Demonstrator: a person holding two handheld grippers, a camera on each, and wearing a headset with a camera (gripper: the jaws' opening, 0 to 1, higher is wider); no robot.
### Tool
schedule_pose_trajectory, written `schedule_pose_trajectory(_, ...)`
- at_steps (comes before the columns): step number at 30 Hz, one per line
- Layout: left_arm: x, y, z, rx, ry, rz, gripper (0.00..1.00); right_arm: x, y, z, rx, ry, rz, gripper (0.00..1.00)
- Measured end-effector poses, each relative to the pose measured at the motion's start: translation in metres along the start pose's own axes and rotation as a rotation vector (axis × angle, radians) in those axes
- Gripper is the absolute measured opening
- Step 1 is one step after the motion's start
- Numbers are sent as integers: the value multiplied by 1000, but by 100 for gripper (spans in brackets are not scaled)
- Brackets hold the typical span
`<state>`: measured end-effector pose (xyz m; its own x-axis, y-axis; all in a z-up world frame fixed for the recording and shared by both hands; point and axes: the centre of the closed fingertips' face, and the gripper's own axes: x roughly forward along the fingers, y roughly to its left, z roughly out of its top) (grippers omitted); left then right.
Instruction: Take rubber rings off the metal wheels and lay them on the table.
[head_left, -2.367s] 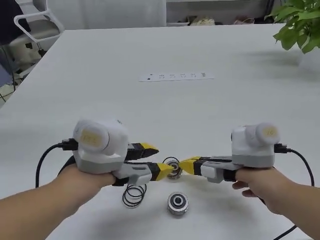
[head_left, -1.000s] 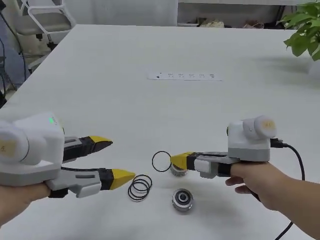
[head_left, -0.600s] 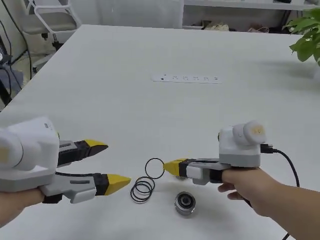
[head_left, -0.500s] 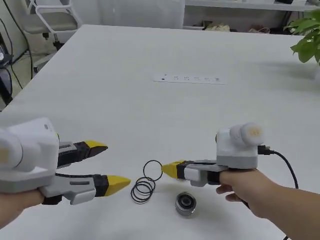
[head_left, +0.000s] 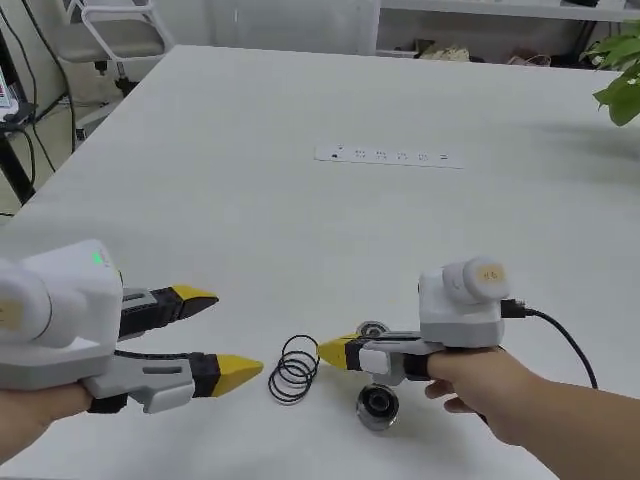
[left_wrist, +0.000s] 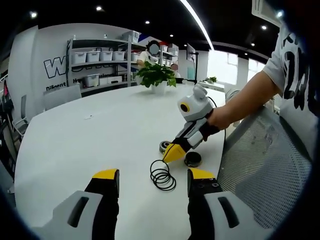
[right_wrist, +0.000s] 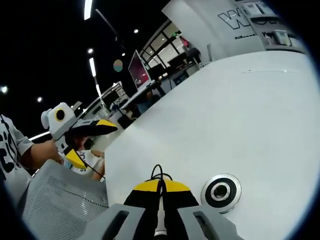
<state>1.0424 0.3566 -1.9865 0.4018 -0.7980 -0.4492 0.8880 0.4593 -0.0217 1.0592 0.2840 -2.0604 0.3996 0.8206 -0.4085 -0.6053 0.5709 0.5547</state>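
Head view: the right gripper (head_left: 335, 352) is low over the white surface (head_left: 300, 220), its yellow tips pressed together on a thin black ring (head_left: 298, 350). That ring hangs at the pile of rings (head_left: 290, 375), which lies flat on the surface; whether it touches the pile I cannot tell. In the right gripper view the ring stands up as a narrow loop straight out of the shut tips.

Two wheels sit on the surface by this gripper. The far wheel (head_left: 372, 329) is just behind its jaws and the near wheel (head_left: 377, 405) is just in front of the hand (head_left: 475, 385) that holds it.

The left gripper (head_left: 213, 332) is held off to the left, clear of the pile, with its jaws spread wide and nothing between them. Its own view looks along the jaws at the pile, the right gripper's tip and both wheels beyond.

A power strip (head_left: 388, 156) lies farther up the surface.
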Motion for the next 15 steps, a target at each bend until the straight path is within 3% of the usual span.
schedule_pose_trajectory(15, 1, 0, -3, -10, 9, 5, 52, 3, -7, -4, -9, 13, -28, 1)
